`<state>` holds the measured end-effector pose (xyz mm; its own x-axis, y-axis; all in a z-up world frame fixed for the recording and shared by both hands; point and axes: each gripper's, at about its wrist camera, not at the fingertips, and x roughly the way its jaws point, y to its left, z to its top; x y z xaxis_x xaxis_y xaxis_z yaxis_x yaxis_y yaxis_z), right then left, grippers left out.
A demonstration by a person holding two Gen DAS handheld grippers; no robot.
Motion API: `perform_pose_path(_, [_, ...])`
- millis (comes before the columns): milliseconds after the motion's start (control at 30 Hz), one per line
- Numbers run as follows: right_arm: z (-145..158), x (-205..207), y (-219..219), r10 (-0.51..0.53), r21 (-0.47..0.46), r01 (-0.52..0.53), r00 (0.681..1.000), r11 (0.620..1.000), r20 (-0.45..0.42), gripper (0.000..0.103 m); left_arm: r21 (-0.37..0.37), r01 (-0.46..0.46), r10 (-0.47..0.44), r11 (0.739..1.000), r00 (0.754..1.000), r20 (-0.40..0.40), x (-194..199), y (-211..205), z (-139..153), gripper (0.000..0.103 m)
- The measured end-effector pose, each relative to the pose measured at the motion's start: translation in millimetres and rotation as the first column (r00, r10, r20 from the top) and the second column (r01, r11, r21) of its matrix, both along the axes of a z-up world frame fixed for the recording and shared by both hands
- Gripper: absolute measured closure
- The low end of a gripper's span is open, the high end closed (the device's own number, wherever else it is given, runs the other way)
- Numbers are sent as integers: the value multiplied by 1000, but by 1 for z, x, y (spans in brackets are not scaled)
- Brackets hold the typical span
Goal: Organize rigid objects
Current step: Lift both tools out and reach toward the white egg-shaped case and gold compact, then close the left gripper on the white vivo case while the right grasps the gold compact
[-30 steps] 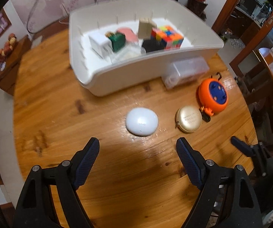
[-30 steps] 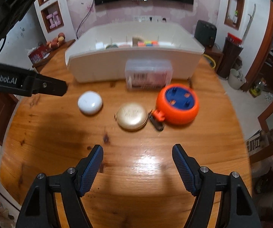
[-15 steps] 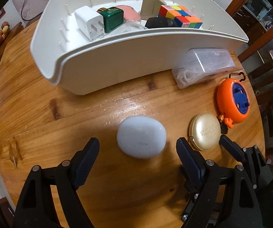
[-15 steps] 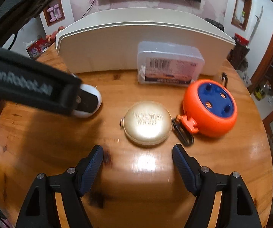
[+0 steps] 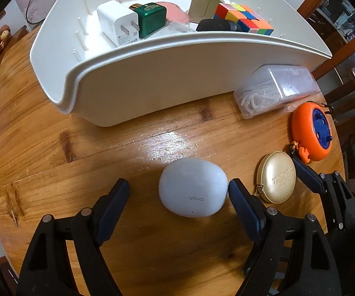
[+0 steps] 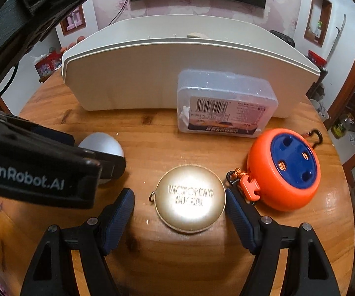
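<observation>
Both of your claws have dropped closer to the surface (image 5: 41,148) since a second ago, and each now straddles an item that lay ahead of it then. Your left claw (image 5: 178,193) stands wide around the white earbud case (image 5: 193,190); its jaws are closing, the right pad is at the case's side and the left pad is clearly apart from it, so nothing is gripped. Your right claw (image 6: 179,208) is around the gold round tin (image 6: 190,198), jaws closing too, with the right pad at the tin's rim and a gap on the left side. Both items lie in the middle of the surface, the tin just beside the case toward the right edge. Past the tin, touching or nearly touching it at the clip, sits the orange and blue reel (image 6: 284,170), close to the right edge. A clear plastic box (image 6: 226,103) rests against the near wall of the white bin (image 5: 152,79), which takes up the far half of the surface and holds a white charger (image 5: 118,26), a green block (image 5: 151,18) and a colour cube (image 5: 244,18). Open wood lies toward the left edge and the near edge; between your two claws the room is tight, with the right claw's finger beside the left claw's right arm.
</observation>
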<state>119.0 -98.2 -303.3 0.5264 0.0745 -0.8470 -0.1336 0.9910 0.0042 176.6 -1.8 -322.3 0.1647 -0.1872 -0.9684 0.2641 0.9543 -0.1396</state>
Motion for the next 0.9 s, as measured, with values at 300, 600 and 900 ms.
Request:
perform_pose_path(300, [1, 4, -6, -2, 7, 2, 1000, 1000, 5, 46, -5, 26, -26, 1000, 999, 43, -12, -2, 7, 44])
perform_pose_path(600, [5, 6, -10, 10, 46, -8, 999, 999, -44, 47, -9, -4, 4, 1000, 999, 33, -8, 6, 15, 44])
perform_pose_path(900, [29, -8, -17, 7, 89, -3, 999, 996, -37, 47, -64, 32, -27, 997, 996, 89, -30, 11, 73, 44])
